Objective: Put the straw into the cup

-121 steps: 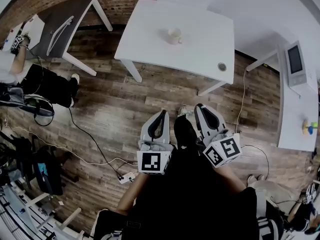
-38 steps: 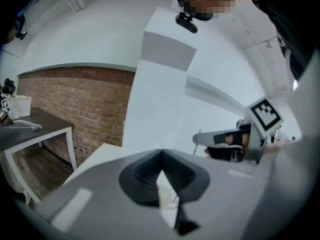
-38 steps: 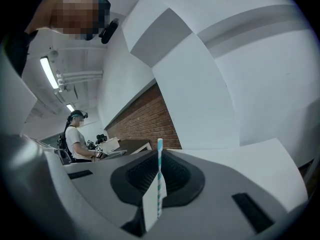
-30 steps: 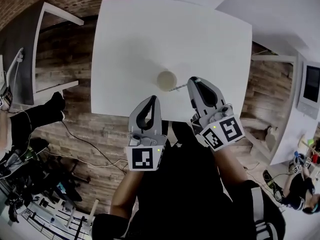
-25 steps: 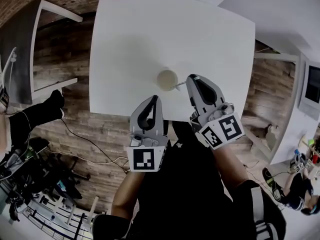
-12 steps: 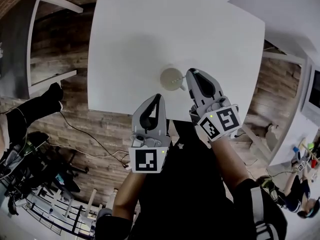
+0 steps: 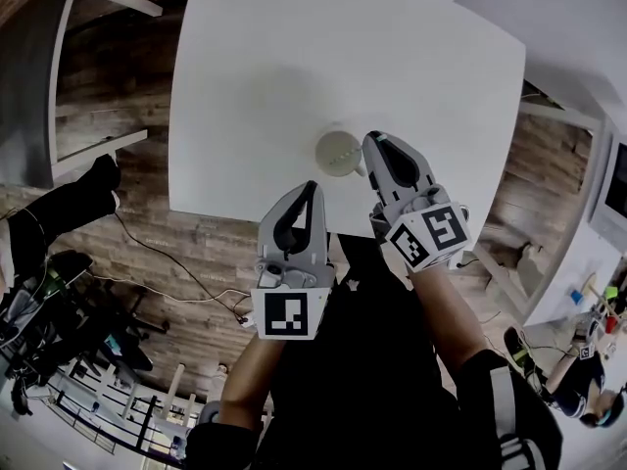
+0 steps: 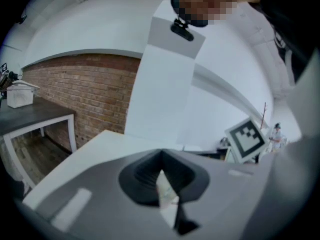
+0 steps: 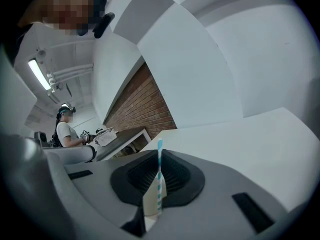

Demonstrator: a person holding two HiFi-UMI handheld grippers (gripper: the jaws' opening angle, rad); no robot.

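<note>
A pale cup (image 7: 339,153) stands near the front edge of the white table (image 7: 294,57). My right gripper (image 7: 376,145) hovers just to the right of the cup, its tip at the rim. In the right gripper view it (image 9: 160,156) is shut on a teal-and-white striped straw (image 9: 159,181), which stands upright between the jaws with its top poking out past them. The straw's lower end is hidden. My left gripper (image 7: 306,188) hangs at the table's front edge, below and left of the cup, its jaws together and holding nothing (image 8: 161,155).
A grey desk (image 7: 29,76) stands to the left over wooden floor with cables (image 7: 176,282). Another white table (image 7: 607,223) is at the right. A brick wall (image 8: 85,99) lies beyond the table, and a person (image 9: 65,129) sits at a far desk.
My right gripper has come down and closer to the cup with the straw still in it. The left gripper has hardly moved.
</note>
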